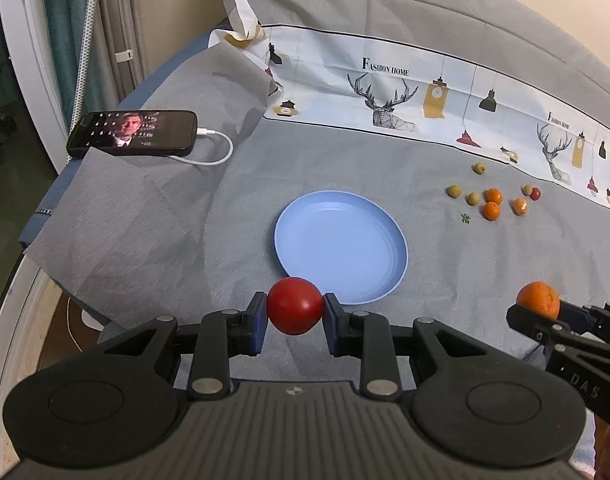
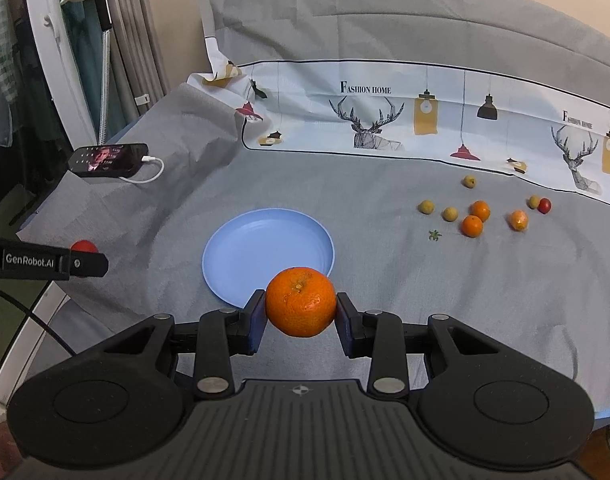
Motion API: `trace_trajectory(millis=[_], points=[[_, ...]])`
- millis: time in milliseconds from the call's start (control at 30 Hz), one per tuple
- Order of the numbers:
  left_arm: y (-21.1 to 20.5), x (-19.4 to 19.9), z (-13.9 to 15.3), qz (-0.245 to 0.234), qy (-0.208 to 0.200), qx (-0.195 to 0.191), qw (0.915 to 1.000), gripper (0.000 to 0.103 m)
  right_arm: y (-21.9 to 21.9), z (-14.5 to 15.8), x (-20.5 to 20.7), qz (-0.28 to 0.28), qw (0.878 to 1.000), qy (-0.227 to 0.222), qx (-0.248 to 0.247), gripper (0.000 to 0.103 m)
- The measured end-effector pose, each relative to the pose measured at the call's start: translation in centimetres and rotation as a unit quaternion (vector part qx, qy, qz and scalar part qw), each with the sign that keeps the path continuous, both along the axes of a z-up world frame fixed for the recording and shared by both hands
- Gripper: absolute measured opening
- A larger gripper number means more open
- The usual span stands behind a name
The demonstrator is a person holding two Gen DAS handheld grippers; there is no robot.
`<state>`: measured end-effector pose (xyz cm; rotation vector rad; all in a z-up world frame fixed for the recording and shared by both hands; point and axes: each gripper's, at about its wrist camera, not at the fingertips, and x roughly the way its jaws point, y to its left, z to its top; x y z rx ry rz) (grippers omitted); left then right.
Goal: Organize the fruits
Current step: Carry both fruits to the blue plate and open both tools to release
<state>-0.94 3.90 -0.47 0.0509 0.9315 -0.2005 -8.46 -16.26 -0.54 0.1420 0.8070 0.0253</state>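
My left gripper (image 1: 295,312) is shut on a red tomato (image 1: 295,306), held above the near rim of the blue plate (image 1: 341,236). My right gripper (image 2: 301,312) is shut on an orange mandarin (image 2: 301,302), also just in front of the blue plate (image 2: 265,240), which holds nothing. The right gripper (image 1: 545,314) with its mandarin (image 1: 539,298) shows at the right edge of the left wrist view. The left gripper's finger (image 2: 85,264) and tomato (image 2: 83,246) show at the left of the right wrist view. Several small fruits lie at the far right: mandarins (image 2: 473,226), green ones (image 2: 427,207), a small red one (image 2: 545,205).
A phone (image 1: 133,132) with a white charging cable (image 1: 221,152) lies at the far left on the grey cloth. A patterned white cloth (image 1: 385,92) runs along the back below a grey pillow. A tiny green stem (image 2: 435,235) lies near the fruits. The bed edge drops off at left.
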Motion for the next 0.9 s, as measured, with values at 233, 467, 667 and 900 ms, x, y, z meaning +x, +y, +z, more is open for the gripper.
trace_trajectory(millis=[233,467,667,900], points=[[-0.6,2.1,-0.5,-0.002,0.008,-0.006,1.0000,0.032,-0.2,-0.9,1.5,0.003,1.000,0.016,-0.005,0.038],[-1.8,5.1,-1.7,-0.009,0.018,-0.003,0.9998,0.032,-0.2,-2.2,4.1,0.004,0.999,0.033,-0.004,0.038],[-3.2,9.0,-4.1,-0.012,0.037,0.007,0.9992,0.032,-0.3,-4.6,7.8,0.005,0.999,0.053,0.001,0.038],[-5.1,13.8,-8.3,-0.016,0.058,0.034,0.9976,0.032,-0.3,-8.3,12.3,0.023,0.997,0.077,-0.003,0.038]])
